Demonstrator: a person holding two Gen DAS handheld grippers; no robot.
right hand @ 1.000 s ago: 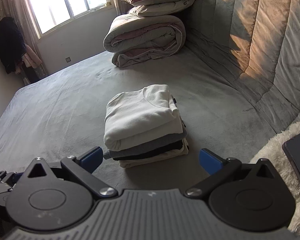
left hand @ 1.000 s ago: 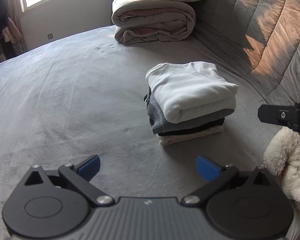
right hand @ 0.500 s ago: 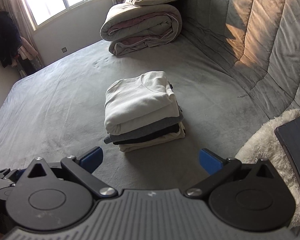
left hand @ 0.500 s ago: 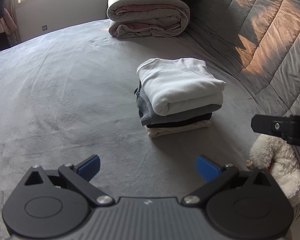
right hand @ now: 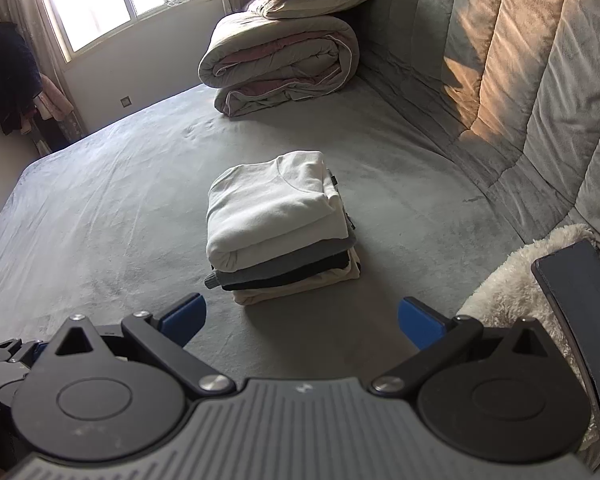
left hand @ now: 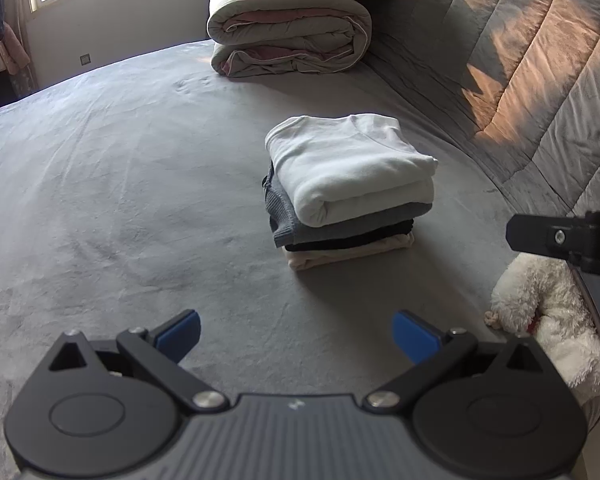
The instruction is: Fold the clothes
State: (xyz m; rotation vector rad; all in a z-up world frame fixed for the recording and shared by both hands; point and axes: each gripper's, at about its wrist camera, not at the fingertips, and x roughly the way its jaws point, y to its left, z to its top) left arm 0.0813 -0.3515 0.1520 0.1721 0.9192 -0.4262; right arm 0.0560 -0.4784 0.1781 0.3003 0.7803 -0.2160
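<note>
The pile of folded clothes (left hand: 346, 192) sits in the middle of the frame on the grey bed (left hand: 112, 184) — white top uppermost; the left gripper (left hand: 296, 334) and right gripper (right hand: 302, 320) hang wide and empty near it, since the folding looks done.

Stack of four folded garments (left hand: 346, 196) (right hand: 282, 232) lying on the grey bed (left hand: 120, 184) (right hand: 112, 208), well short of the padded headboard side. Top: thick white sweatshirt (left hand: 348, 168) (right hand: 276, 208), folded double, rounded fold facing the near side, neckline up. Below it: grey knit (left hand: 288, 224) (right hand: 260, 270), its edge jutting out at the left. Then a thin black layer (left hand: 352, 238) (right hand: 292, 274). Bottom: cream garment (left hand: 348, 254) (right hand: 300, 286), touching the bed.
</note>
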